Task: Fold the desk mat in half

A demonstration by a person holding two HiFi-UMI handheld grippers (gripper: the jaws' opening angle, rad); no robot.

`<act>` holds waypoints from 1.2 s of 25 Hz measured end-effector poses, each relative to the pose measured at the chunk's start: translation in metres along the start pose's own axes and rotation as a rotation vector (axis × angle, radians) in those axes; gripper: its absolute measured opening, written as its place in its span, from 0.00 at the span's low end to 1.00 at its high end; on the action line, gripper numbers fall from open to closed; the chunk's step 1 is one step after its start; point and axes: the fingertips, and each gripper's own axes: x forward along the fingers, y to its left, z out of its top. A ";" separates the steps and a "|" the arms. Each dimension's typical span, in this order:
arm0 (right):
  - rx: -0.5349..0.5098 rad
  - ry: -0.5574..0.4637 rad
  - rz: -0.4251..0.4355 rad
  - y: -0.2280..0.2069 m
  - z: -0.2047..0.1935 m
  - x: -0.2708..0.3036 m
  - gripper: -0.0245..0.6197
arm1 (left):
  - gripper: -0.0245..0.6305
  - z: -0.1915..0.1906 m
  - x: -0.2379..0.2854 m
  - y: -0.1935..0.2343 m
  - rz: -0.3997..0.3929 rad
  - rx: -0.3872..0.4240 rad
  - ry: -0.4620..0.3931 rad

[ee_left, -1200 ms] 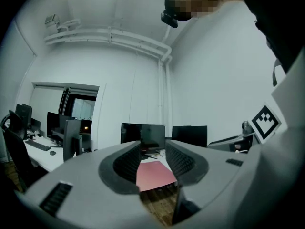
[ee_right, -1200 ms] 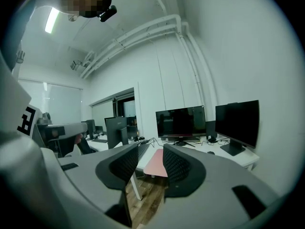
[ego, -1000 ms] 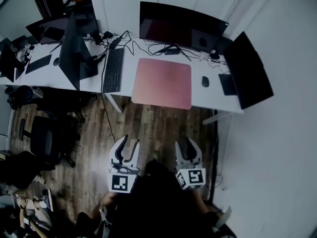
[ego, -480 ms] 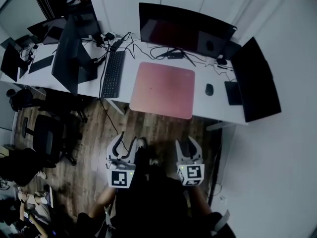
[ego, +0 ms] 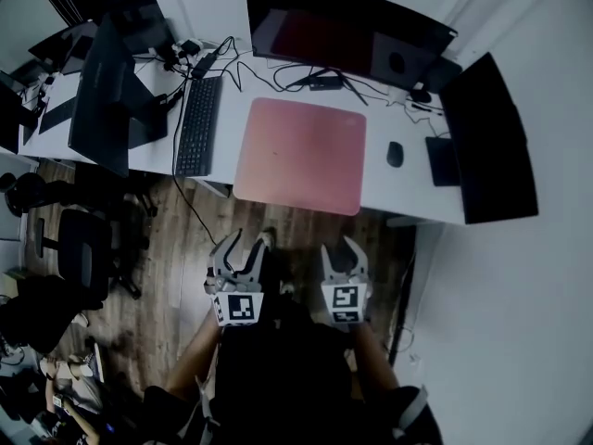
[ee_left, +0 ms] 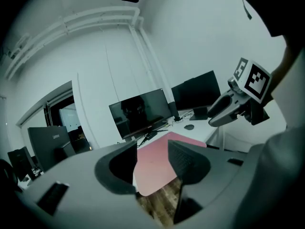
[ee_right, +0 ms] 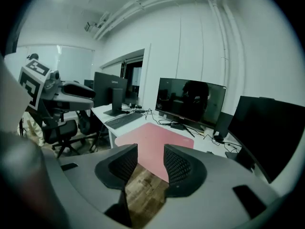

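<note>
Desk mat flat; jaws empty: left gripper just opened wider, right gripper open.

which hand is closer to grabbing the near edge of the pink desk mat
Right, slightly. The right gripper, open and empty, hangs nearer the near edge of the desk mat. The left gripper, its jaws just opened wider with nothing between them, is farther from it.

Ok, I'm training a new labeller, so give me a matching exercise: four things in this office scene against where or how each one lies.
Things:
1 desk mat
2 keyboard
3 mouse
4 office chair

Places or states:
a stands on the wooden floor
b just right of the mat
c left of the mat
d pink, lying flat and unfolded

Pairs: 1-d, 2-c, 3-b, 4-a
</note>
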 end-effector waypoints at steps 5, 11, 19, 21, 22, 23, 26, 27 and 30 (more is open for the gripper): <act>-0.102 0.097 -0.009 -0.004 -0.033 0.050 0.28 | 0.33 -0.048 0.054 -0.010 -0.041 0.088 0.064; -0.233 0.218 -0.036 -0.014 -0.074 0.103 0.28 | 0.37 -0.096 0.103 -0.029 -0.134 0.248 0.134; -0.447 0.347 -0.015 -0.010 -0.137 0.164 0.31 | 0.39 -0.167 0.165 -0.053 -0.237 0.491 0.233; -0.489 0.375 -0.022 -0.010 -0.146 0.174 0.32 | 0.40 -0.180 0.176 -0.053 -0.245 0.517 0.253; -0.518 0.388 -0.026 -0.010 -0.151 0.179 0.32 | 0.40 -0.187 0.180 -0.053 -0.248 0.530 0.264; -0.552 0.401 -0.029 -0.010 -0.156 0.184 0.32 | 0.41 -0.194 0.185 -0.053 -0.252 0.546 0.276; -0.642 0.431 -0.048 -0.014 -0.166 0.195 0.34 | 0.42 -0.215 0.196 -0.054 -0.264 0.606 0.309; -0.659 0.437 -0.057 -0.016 -0.168 0.197 0.35 | 0.42 -0.222 0.199 -0.055 -0.267 0.627 0.318; -0.683 0.448 -0.080 -0.023 -0.170 0.203 0.35 | 0.42 -0.236 0.205 -0.056 -0.269 0.680 0.340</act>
